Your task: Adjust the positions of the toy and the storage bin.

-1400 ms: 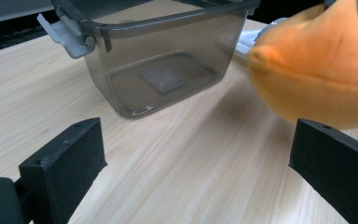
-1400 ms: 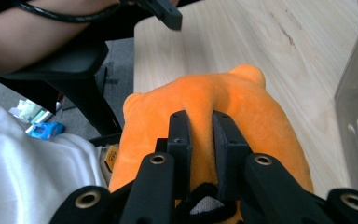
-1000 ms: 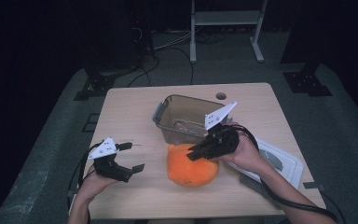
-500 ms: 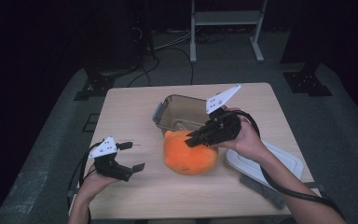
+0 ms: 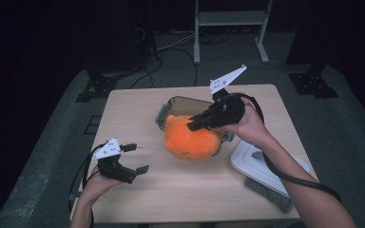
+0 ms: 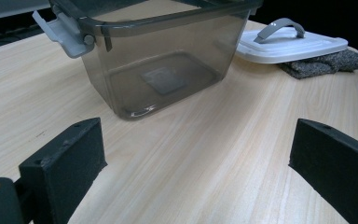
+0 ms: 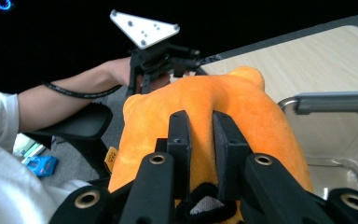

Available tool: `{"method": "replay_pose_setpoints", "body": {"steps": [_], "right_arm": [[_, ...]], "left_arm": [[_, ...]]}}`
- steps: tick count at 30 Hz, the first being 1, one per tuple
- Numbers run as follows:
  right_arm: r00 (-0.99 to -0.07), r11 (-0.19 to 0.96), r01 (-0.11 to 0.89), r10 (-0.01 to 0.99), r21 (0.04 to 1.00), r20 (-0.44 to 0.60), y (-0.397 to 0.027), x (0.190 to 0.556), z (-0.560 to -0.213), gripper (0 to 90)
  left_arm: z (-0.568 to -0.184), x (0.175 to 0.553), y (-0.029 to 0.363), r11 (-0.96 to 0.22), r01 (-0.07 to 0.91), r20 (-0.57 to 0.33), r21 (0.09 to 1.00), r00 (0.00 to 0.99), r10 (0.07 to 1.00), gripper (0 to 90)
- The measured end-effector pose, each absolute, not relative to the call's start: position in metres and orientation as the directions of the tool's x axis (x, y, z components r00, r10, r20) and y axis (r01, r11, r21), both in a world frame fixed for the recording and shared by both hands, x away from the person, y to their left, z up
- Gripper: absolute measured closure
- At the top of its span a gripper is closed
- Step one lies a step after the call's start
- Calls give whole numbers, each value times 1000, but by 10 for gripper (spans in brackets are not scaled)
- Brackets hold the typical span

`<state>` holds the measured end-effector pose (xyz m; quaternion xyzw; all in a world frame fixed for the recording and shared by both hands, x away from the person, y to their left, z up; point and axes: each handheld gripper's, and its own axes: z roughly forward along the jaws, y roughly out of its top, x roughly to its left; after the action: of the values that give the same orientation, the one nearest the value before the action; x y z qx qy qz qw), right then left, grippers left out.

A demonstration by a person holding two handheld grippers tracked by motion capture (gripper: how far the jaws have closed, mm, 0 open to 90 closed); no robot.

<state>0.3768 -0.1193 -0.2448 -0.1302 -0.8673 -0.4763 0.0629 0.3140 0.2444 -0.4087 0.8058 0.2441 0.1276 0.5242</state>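
One grey bin (image 6: 163,60), bare inside, orange plush (image 5: 190,137) above.

Left tongs (image 5: 138,158): black frame, white three-cornered plate on top, square black foam-faced pads (image 6: 70,156). Right tongs (image 7: 200,140): black linked arms, brass-ringed pivot holes, same plate with small dark screws. Thick black cable trails along right forearm. White short sleeve (image 7: 0,154).
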Motion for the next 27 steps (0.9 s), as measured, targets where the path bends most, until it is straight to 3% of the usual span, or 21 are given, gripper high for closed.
{"method": "replay_pose_setpoints", "body": {"steps": [27], "right_arm": [[-942,523,330,241,786,235,-111,430,-241,779]], "left_arm": [[-407,313,244,-313,254,-59,915,852,520,26]]}}
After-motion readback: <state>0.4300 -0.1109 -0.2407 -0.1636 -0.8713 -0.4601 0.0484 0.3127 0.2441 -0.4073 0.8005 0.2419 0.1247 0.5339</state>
